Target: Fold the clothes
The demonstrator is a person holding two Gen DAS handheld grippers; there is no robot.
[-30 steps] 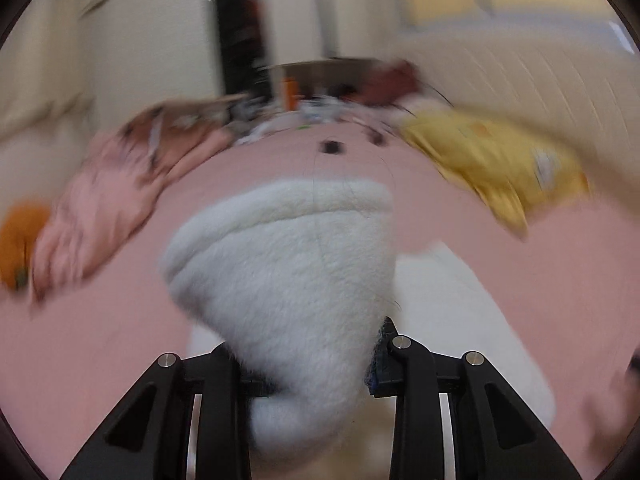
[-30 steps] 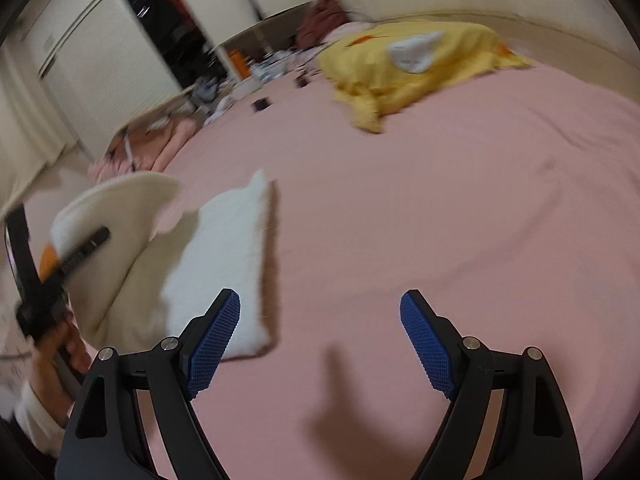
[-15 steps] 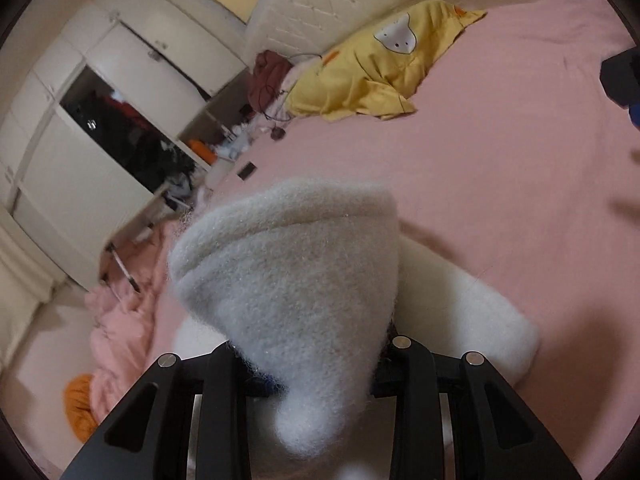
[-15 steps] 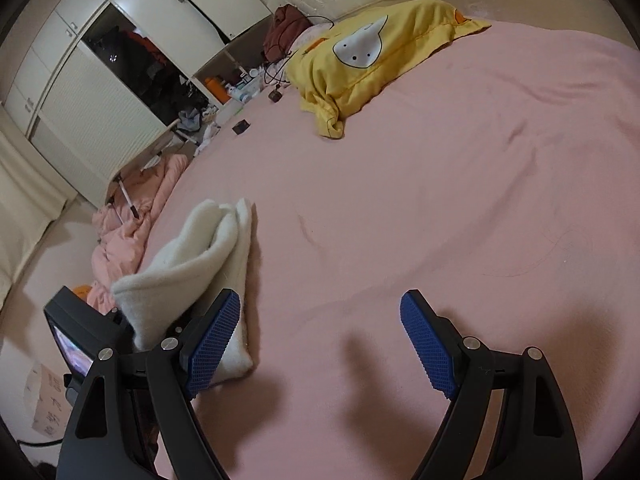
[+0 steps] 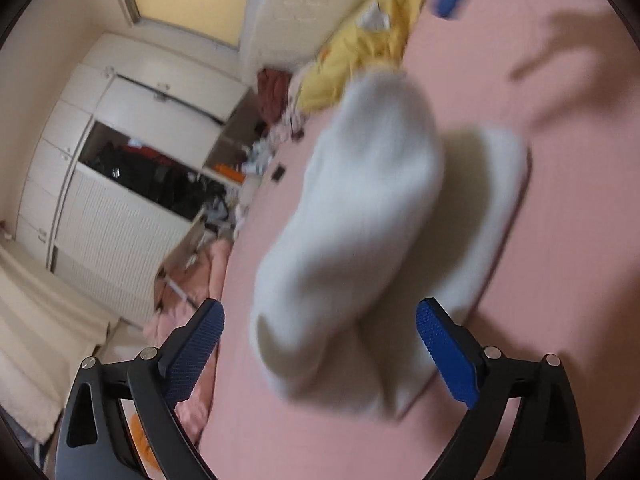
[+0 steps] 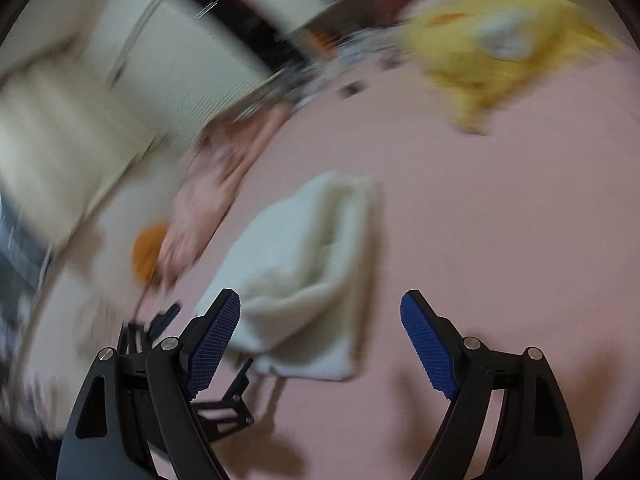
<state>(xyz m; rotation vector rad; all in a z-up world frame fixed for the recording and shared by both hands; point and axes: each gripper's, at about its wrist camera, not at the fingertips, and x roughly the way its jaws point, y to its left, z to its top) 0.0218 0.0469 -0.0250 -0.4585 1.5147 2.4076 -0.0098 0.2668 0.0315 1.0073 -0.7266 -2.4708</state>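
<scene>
One white garment (image 5: 360,216), lengthwise away

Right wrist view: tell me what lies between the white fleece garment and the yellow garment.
Only bare pink bedsheet separates the white fleece garment from the yellow garment, in the right wrist view.

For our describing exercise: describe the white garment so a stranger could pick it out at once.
Start at the pink bed. Near its edge lies the white fleecy garment, folded over. The yellow pillow and the pink bundle are coloured; it alone is white.
</scene>
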